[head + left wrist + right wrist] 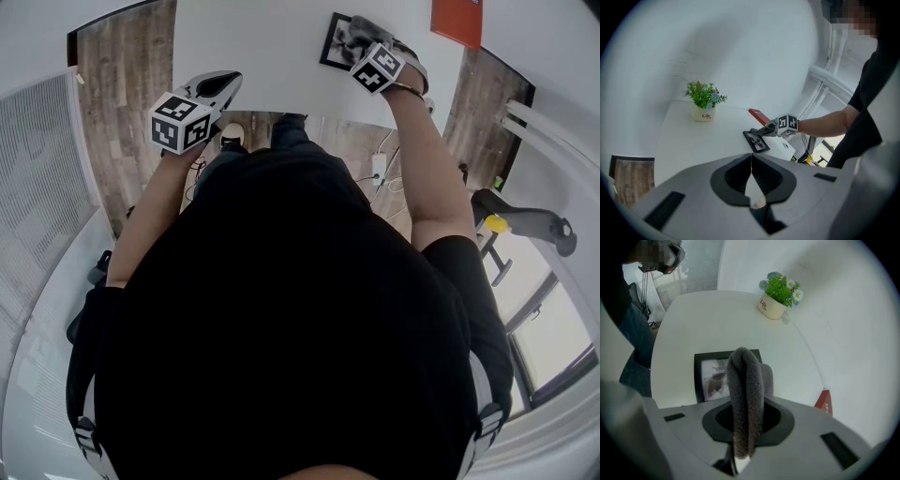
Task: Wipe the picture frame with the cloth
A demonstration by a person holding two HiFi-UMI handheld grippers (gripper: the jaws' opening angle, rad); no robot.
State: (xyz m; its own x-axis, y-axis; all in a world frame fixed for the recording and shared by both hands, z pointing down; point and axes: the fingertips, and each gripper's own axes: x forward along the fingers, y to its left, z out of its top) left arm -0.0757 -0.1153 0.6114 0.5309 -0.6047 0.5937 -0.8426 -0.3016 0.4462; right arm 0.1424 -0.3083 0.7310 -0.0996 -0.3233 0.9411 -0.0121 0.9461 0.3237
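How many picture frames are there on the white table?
1. The black picture frame lies flat on the white table, directly ahead of the right claw, which is shut on the grey cloth. Table parts outside the views may hide others.

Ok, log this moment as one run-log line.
right gripper: shut on grey cloth | cloth: over picture frame on white table | left gripper: shut, empty, clear of frame

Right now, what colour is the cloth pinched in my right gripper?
Dark grey, a fuzzy cloth. It shows best in the right gripper view.
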